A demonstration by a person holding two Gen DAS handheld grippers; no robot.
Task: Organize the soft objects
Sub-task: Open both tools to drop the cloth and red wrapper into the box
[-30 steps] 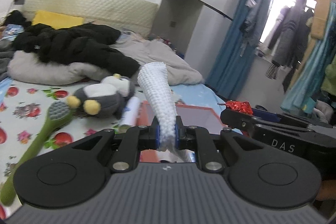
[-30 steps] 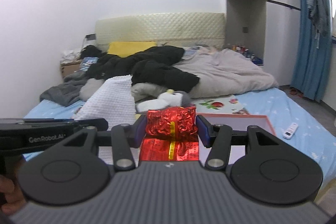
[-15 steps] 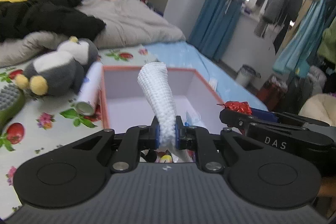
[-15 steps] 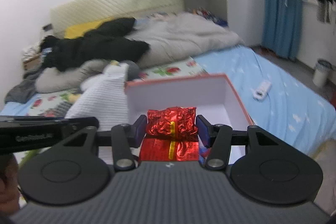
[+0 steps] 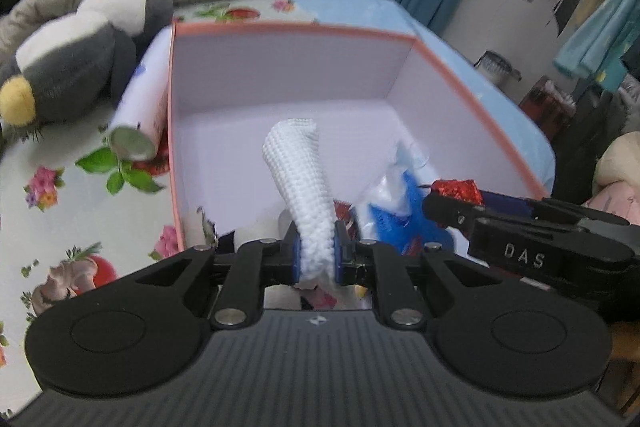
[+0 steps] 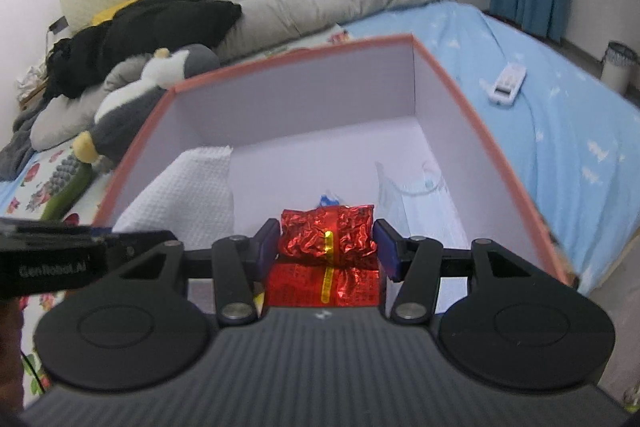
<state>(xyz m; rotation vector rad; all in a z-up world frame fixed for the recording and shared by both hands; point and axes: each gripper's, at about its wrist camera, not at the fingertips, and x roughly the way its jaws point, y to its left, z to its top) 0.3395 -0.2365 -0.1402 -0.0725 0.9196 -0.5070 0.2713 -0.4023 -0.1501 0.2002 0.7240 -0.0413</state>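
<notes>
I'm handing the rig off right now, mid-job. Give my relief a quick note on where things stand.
Left gripper: shut on the white knitted cloth, over the box.
Right gripper: shut on the red foil packet, also over the box.
Already in the box: a face mask and a blue-and-white item.
Left: release both, then the penguin plush, which lies on the bed beside the box.

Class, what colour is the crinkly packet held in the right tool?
Shiny red foil with a yellow stripe, the packet shows best in the right wrist view.
</notes>
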